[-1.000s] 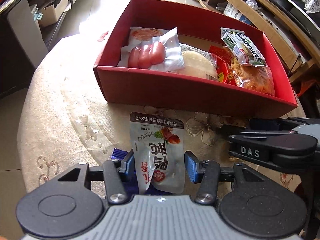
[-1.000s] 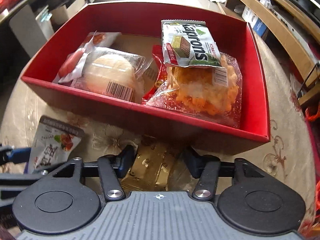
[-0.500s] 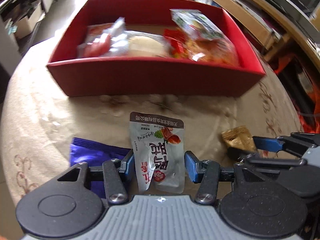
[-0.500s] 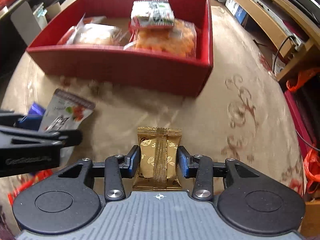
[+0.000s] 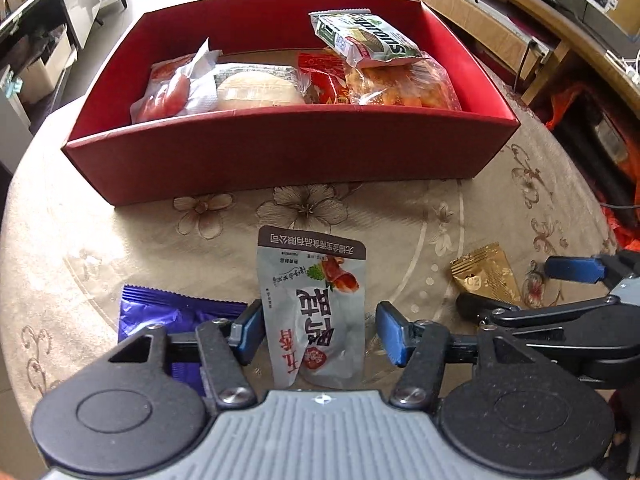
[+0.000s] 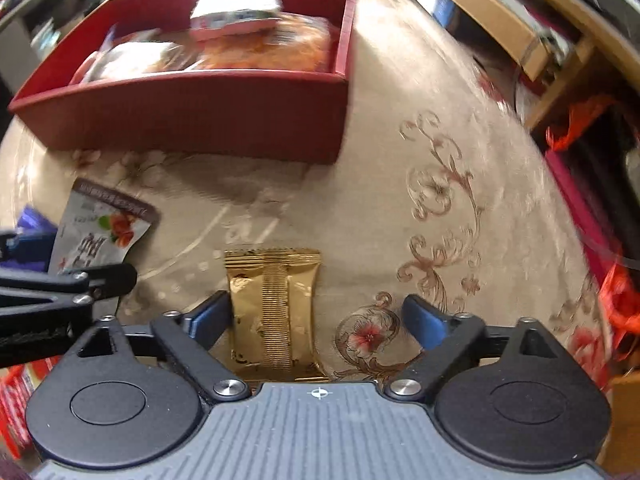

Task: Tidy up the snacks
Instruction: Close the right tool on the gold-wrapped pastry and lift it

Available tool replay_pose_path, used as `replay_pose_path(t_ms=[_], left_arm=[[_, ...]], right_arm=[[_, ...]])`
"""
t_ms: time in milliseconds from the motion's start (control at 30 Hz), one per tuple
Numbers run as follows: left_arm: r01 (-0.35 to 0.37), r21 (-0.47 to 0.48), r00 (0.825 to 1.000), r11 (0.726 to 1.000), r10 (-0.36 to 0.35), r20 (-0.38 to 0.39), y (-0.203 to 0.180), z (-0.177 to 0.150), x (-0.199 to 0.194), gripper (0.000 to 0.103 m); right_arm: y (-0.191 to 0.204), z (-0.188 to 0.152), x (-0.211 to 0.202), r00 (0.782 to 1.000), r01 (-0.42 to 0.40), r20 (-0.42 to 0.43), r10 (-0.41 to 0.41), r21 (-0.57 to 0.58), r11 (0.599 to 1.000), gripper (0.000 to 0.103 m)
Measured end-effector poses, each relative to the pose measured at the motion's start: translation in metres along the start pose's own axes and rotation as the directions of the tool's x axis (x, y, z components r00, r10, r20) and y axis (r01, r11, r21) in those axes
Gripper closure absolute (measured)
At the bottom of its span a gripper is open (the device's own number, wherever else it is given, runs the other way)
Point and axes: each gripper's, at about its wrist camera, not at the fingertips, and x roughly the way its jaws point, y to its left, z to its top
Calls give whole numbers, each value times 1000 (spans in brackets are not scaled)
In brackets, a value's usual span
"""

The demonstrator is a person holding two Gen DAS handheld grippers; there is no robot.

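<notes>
On the near part of the round table [image 5: 100, 216], in front of the red box [image 5: 280, 152], both grippers point down at packets lying flat on the flowered cloth. The left gripper [image 5: 316, 330] has its jaws opening: the grey-white pouch [image 5: 316, 300] lies between the blue pads, the left pad at its edge and the right pad just clear of it. A purple packet [image 5: 168, 312] lies beside it toward the table's left edge. The right gripper [image 6: 316, 320] is opening wide; the gold packet [image 6: 276, 312] lies between its fingers, close to the left pad and well apart from the right one, so nothing is gripped.

A second ago both grippers were clamped on these packets close against the box's front wall. Since then they have drawn back toward the table's near edge, and the jaws have let go. The box's contents, wafer pack [image 5: 360, 36] on top at its right end, look unchanged.
</notes>
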Motion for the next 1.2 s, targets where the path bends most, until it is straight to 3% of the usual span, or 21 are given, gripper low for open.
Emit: replay_pose_path(t_ms=[100,967,1067,1200], left_arm=[[9,0,1000,1000,-9,-2,1,1,1,46],[40,20,999,999,-41,27,3,-6,1,35],[21,36,1000,999,-21,10,-1,-4,2,38],[-61,87,998,994,59,24,-14,-8,3,52]], right_arm=[[0,-4,3,1000,29,5,-29,17,999,0],[-3,0,6,999,17,-27,-17,-5,1000,1],[0,1,1,999,12,-35,-12,-18,1000,10],[14,-6,-12,1000,0,-17,-2,-92,996,46]])
